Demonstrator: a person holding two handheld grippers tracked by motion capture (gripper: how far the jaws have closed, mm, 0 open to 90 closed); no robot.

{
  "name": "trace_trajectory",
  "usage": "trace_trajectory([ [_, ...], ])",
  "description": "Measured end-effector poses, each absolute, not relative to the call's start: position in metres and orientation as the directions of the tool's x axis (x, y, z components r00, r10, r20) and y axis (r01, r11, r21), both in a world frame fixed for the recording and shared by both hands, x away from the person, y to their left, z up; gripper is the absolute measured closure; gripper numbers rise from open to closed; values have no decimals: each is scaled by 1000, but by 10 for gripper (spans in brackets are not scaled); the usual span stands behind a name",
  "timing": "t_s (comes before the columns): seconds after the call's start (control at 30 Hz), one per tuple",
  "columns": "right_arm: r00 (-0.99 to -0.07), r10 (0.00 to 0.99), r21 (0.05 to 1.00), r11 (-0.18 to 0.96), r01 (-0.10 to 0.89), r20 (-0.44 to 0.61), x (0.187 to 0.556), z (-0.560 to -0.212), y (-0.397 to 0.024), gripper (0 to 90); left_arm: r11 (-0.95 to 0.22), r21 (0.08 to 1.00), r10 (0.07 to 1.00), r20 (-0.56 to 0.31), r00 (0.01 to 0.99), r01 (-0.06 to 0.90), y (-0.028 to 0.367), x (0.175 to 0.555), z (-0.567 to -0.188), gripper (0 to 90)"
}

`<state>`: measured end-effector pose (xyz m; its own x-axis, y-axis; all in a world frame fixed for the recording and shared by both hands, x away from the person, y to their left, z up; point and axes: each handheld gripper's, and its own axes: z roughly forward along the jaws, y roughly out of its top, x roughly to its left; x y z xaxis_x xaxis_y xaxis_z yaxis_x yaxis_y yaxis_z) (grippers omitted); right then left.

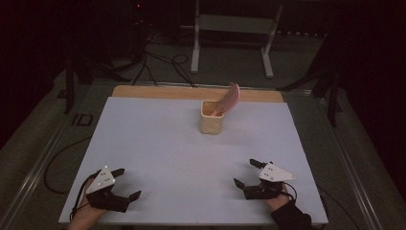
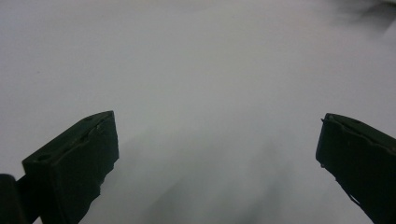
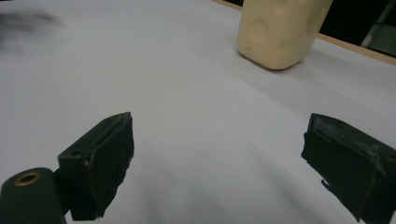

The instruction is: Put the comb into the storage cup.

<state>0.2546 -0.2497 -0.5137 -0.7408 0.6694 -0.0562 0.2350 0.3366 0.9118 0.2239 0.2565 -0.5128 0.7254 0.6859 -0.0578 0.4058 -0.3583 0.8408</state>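
The work looks finished, or nearly so — the pink comb (image 1: 229,99) leans out of the cream cup (image 1: 212,117), which stands well ahead of both tongs, nearer the right. The left tongs (image 1: 128,184) and right tongs (image 1: 246,173) rest low on the surface (image 1: 158,139), jaws spread wide, holding nothing. The comb's lower end is hidden inside the cup — its teeth are hard to make out.

High view looks down; gripper views skim the white table (image 1: 167,143) close — probably sharing it.
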Motion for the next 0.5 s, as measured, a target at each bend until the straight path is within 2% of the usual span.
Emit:
trace_trajectory([
  [0.5,-745,665,911,338,236,-54,255,-514,-250,89,-330,855,690,-70,720,399,258,227,-514,0],
])
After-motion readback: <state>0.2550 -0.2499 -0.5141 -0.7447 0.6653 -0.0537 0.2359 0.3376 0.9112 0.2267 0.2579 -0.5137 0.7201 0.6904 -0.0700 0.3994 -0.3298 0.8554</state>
